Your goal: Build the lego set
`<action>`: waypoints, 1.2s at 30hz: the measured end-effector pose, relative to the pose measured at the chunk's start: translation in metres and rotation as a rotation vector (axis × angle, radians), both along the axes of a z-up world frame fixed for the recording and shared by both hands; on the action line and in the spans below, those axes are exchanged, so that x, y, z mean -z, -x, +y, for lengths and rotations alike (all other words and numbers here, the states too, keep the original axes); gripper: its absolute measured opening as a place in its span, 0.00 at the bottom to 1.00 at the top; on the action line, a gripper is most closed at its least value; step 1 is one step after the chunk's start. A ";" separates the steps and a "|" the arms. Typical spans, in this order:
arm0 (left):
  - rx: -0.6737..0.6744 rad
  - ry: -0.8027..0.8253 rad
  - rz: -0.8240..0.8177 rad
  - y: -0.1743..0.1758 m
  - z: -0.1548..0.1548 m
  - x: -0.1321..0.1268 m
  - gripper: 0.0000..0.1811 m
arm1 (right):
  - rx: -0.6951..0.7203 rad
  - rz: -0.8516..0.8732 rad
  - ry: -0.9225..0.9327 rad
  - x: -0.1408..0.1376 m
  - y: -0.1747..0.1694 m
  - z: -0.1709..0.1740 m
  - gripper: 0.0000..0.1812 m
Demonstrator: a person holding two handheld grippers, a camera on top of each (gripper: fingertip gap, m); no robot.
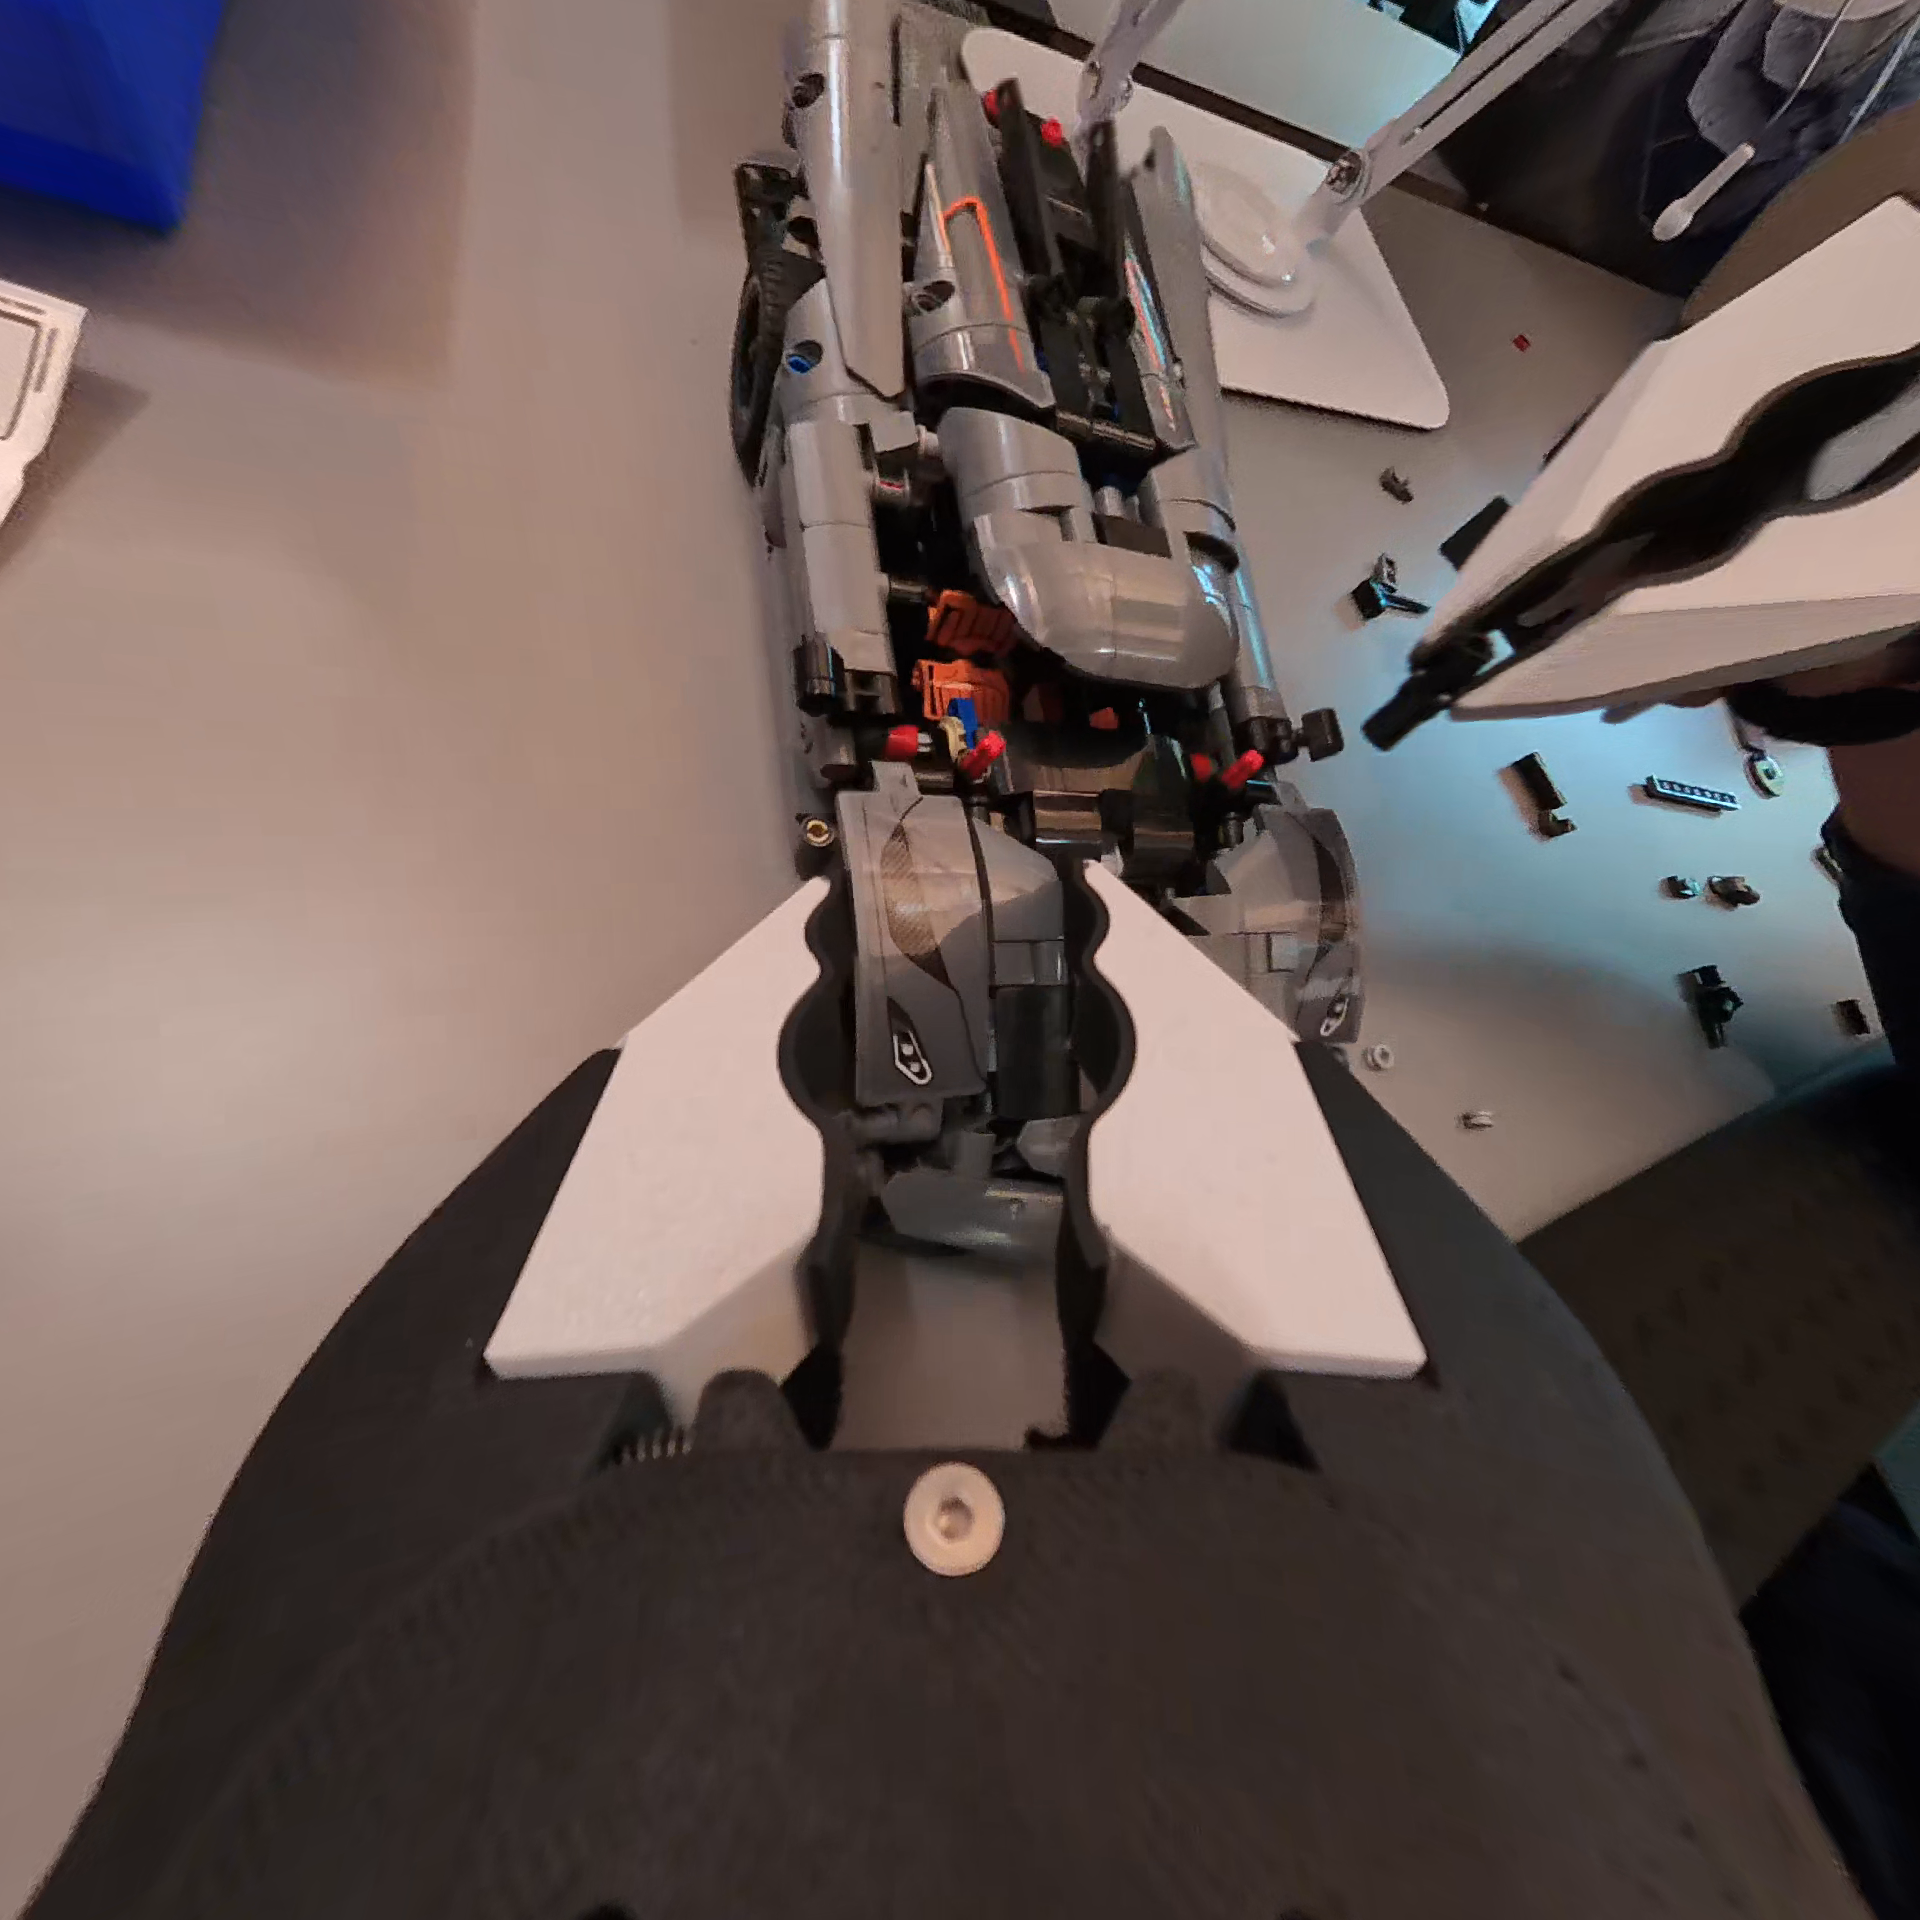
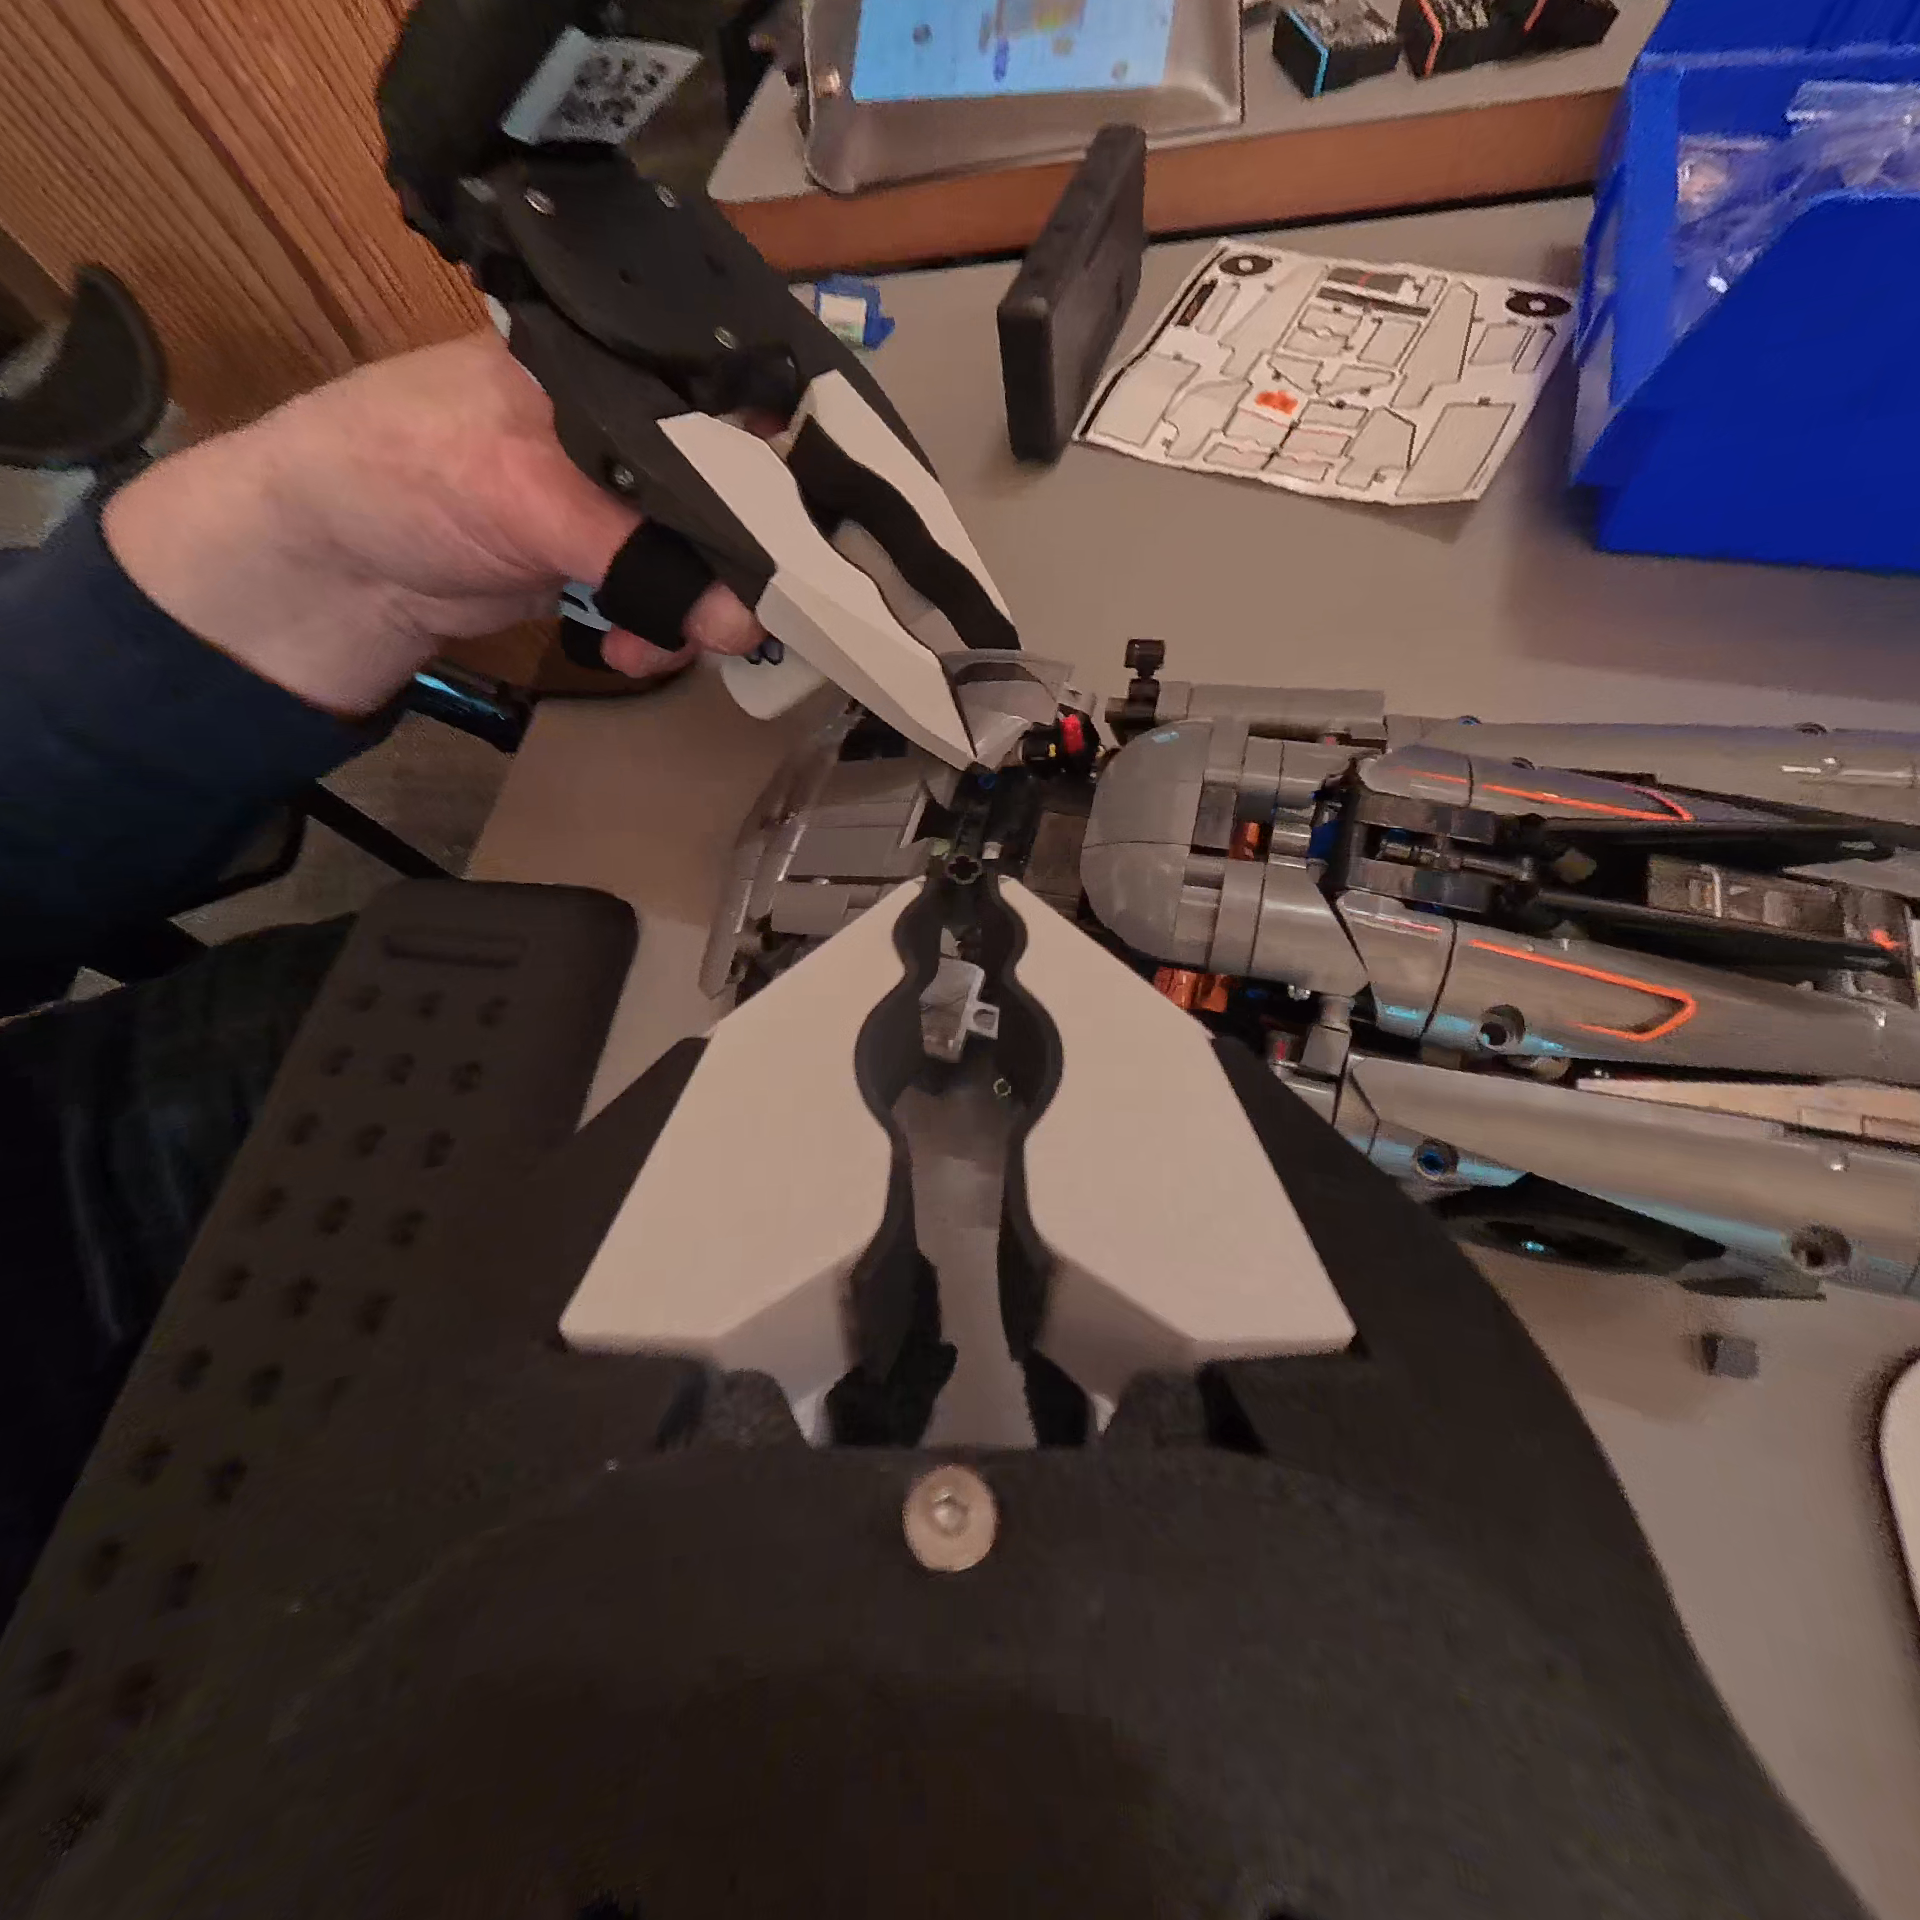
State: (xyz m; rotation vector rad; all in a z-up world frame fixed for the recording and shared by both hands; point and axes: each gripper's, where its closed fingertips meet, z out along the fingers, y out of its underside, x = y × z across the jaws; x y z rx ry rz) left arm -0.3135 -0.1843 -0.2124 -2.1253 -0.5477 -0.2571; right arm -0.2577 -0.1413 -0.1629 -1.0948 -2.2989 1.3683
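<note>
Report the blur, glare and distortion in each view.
Left wrist view: wide-angle bending stretches the lego car; the right gripper is motion-smeared, pale glare on the table beside it. Right wrist view: the hand and left gripper are soft, the blue bin blurred at the edge.

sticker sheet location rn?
Right wrist view, upper right: the sticker sheet lies flat on the table, between the black block and the blue bin.

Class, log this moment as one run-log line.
left gripper: shut on front fender of lego car | right gripper: shut on black pin, at car | loose parts on table
</note>
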 end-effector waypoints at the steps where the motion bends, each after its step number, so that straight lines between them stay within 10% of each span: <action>1: 0.002 0.000 0.002 -0.003 0.002 0.000 0.22 | 0.002 -0.005 -0.015 0.002 0.000 0.002 0.03; 36: 0.071 -0.139 -0.018 -0.036 0.026 0.000 0.19 | 0.029 -0.056 -0.135 0.025 -0.006 0.044 0.02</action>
